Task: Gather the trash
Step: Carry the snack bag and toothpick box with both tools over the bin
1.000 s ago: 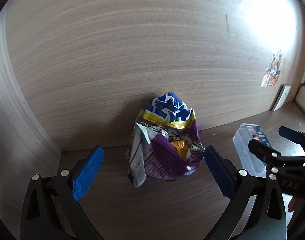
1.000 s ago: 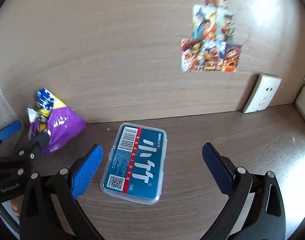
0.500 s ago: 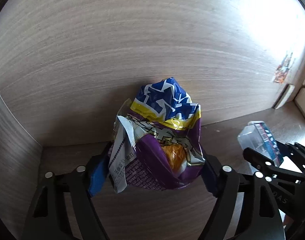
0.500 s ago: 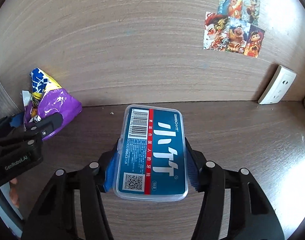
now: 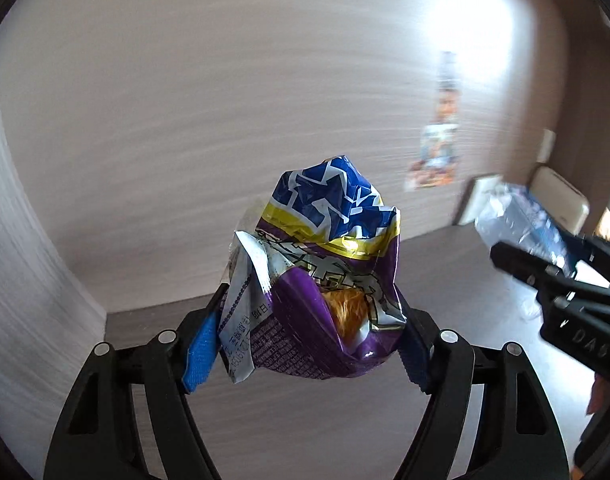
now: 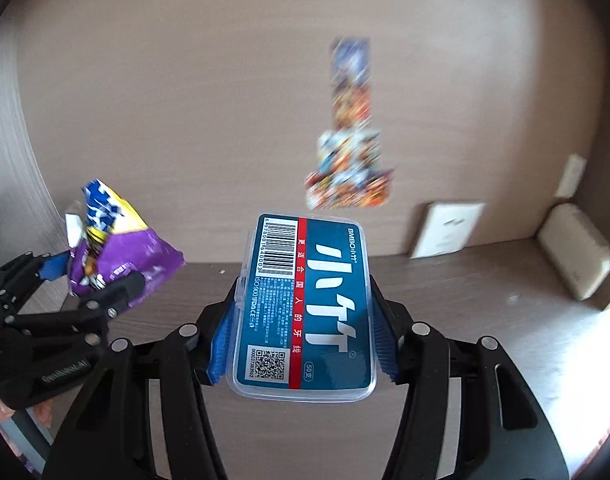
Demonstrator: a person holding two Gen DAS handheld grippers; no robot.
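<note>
A crumpled purple, blue and yellow snack bag (image 5: 317,276) hangs above the wooden desk, pinched between the blue pads of my left gripper (image 5: 305,344), which is shut on it. My right gripper (image 6: 303,340) is shut on a clear plastic box with a blue label (image 6: 305,308), also lifted off the desk. In the right wrist view the snack bag (image 6: 117,248) and the left gripper (image 6: 77,284) appear at the left. The left wrist view has the right gripper (image 5: 561,264) and its box (image 5: 521,216) at the right edge.
A brown wooden desk (image 6: 465,300) runs under a wood-grain back wall (image 6: 205,100) with colourful stickers (image 6: 349,168). A white wall socket (image 6: 445,228) and a beige block (image 6: 577,256) stand at the back right. A wood side panel (image 5: 21,240) closes the left.
Both grippers went from wide open around their items to shut on them, then rose off the desk, each carrying its item. The background now streaks with motion.
</note>
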